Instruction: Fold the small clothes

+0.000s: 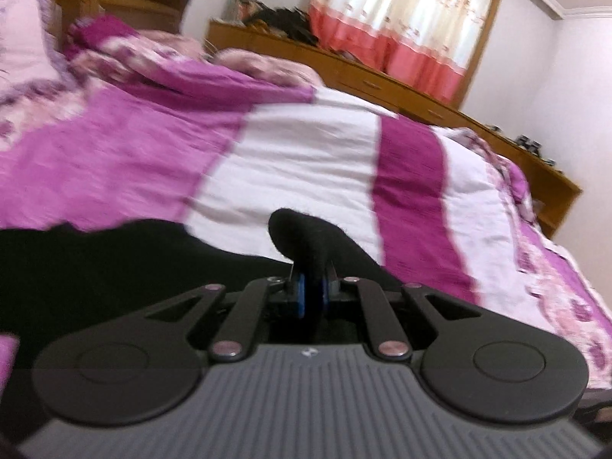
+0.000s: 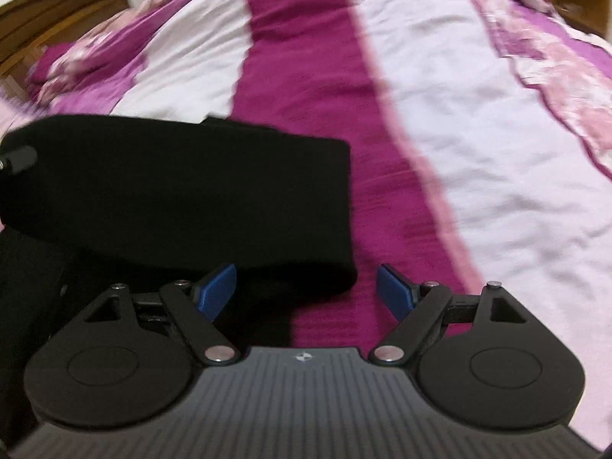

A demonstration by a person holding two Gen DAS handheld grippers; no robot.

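Right wrist view: black garment [image 2: 183, 191] lies on the bedspread [image 2: 478, 153] in the left half of the frame, a broad folded band with its long axis running left to right, slightly downward toward the right. Its squared right end sits on the magenta stripe near frame centre; the left end runs out of frame.

Right gripper [image 2: 306, 287] — the 2 blue pads stand wide apart, holding nothing. Left pad [image 2: 218, 287] overlaps the garment's lower edge in the picture; contact cannot be told. Right pad sits over bare bedspread.

Left wrist view: left gripper [image 1: 311, 290] — pads drawn close together, clamped on a fold of the black garment [image 1: 302, 233] that bulges up beyond the tips at lower centre. More black cloth spreads toward the lower left.

Hard to read: both frames carry motion blur. Garment type is indistinct — uniform black, no detail. A small dark knob at the left edge of the right view is unidentifiable. Wooden dresser [image 1: 382, 76] and curtain [image 1: 401, 19] occupy the upper right of the left view.
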